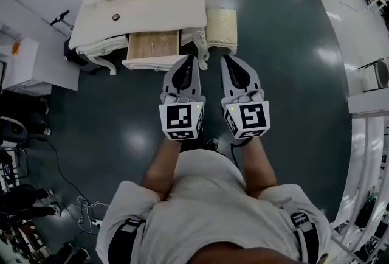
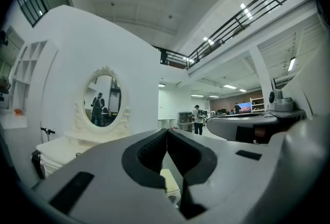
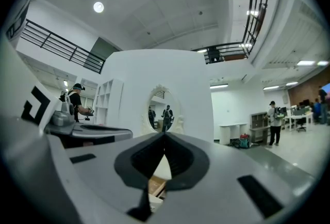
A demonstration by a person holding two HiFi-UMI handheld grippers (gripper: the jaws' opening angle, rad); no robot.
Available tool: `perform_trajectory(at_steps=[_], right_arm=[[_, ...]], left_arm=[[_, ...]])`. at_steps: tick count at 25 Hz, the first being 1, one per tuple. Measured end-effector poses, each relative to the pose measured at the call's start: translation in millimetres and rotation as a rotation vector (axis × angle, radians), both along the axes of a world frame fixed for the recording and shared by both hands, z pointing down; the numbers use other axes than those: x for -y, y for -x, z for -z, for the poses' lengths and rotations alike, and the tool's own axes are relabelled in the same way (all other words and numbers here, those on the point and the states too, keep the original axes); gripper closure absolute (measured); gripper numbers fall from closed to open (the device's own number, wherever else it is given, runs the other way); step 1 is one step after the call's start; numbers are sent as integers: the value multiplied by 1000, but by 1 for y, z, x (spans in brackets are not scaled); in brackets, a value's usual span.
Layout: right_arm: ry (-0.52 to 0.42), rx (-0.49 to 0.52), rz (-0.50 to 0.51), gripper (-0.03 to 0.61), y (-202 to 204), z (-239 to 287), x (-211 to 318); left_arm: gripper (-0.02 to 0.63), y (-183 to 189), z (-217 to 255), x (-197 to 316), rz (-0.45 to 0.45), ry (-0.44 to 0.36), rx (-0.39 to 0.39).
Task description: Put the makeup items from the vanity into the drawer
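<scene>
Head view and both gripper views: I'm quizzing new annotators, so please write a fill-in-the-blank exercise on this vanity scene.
1. The drawer of the vanity stands ___.
2. The jaws of the left gripper and the right gripper are both ___, with nothing between them.
3. The mirror on the vanity is ___ in shape.
4. The small dark round item lies on the vanity's ___.
Missing words: open; shut; oval; top.
</scene>
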State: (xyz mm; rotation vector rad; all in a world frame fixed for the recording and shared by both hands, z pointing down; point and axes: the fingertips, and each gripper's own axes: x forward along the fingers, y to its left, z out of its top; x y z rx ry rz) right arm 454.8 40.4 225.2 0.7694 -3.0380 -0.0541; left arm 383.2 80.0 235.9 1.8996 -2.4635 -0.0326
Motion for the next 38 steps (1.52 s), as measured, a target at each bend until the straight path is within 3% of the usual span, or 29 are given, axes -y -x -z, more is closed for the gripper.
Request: perform_trajectory(at_steps=[5, 12, 24, 32, 38], right_arm=[[4, -42, 35, 563, 47, -7, 26], [-6, -27, 77, 563, 135, -6, 65], [-45, -94, 152, 564, 255, -8, 92], [-48, -142, 203, 565, 303, -15, 116], [-43, -181, 298, 563, 347, -37, 144]], left_arm=[[606, 45, -10, 26, 30, 9, -26], [607, 128, -16, 64, 64, 7, -12], [607, 251, -23, 84, 128, 7, -69], [606, 288, -32, 103, 162, 16, -102], [606, 324, -49, 141, 206, 39, -108]])
